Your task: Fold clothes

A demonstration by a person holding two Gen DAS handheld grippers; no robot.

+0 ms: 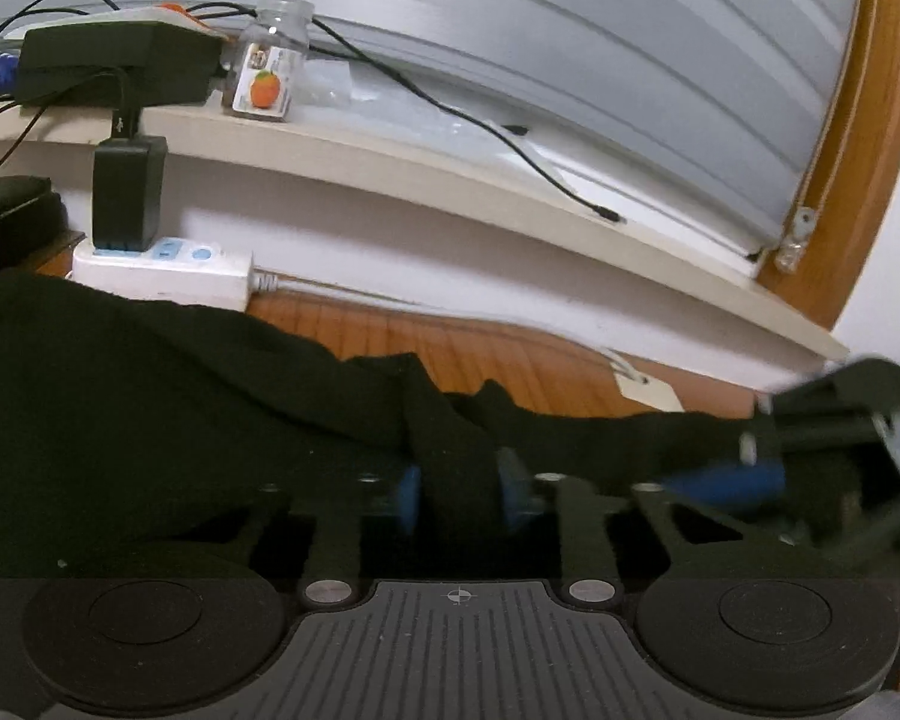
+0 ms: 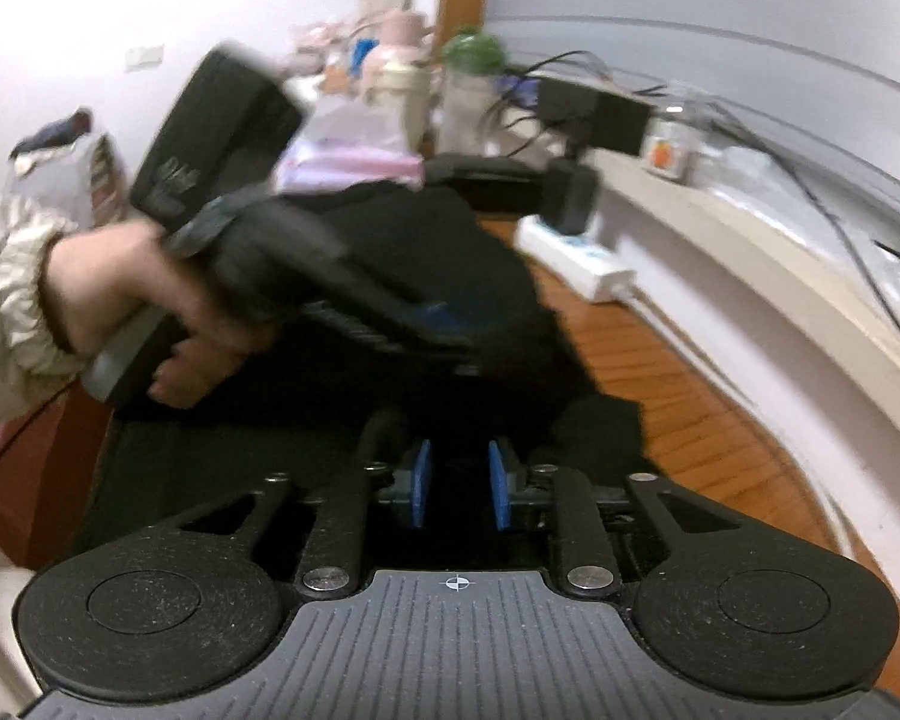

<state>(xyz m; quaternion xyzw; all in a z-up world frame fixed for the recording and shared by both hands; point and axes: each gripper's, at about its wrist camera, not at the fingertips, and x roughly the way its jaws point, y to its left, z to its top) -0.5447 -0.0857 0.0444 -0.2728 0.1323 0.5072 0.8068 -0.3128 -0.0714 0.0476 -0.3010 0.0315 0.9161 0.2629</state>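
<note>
Nearest the left wrist camera, the left hand-held gripper [image 1: 459, 495] has its two blue pads [image 1: 411, 498] drawn close on a bunched ridge of the black garment [image 1: 150, 408]. The cloth fills the narrow gap between them, and both pads press into it, so this gripper is clenched on the garment. From that pinch the cloth spreads left in a wide dark mass over the wooden surface [image 1: 510, 354] and runs right as a thinner band. At the right edge of that view the right hand-held gripper [image 1: 750, 468] comes in blurred, one blue pad showing against the same band of cloth.

In the right wrist view the right hand-held gripper [image 2: 457, 483] shows its blue pads [image 2: 420, 483] standing partly apart. The space between them is dark. A fold of the garment [image 2: 462, 252] lies just ahead of the tips, but whether the pads press on cloth cannot be told. Beyond it the garment is heaped on the surface [image 2: 678, 408]. A hand [image 2: 132, 294] in a pale ruched sleeve [image 2: 12, 300] grips the handle of the left hand-held gripper [image 2: 444, 330], which reaches down into the heap.

Behind the garment a white power strip [image 1: 162, 270] with a black adapter [image 1: 129, 192] sits on the surface against the wall. A ledge [image 1: 450, 180] above carries a jar [image 1: 270, 60] with an orange label, a black box [image 1: 114, 60] and cables [image 1: 480, 120].
</note>
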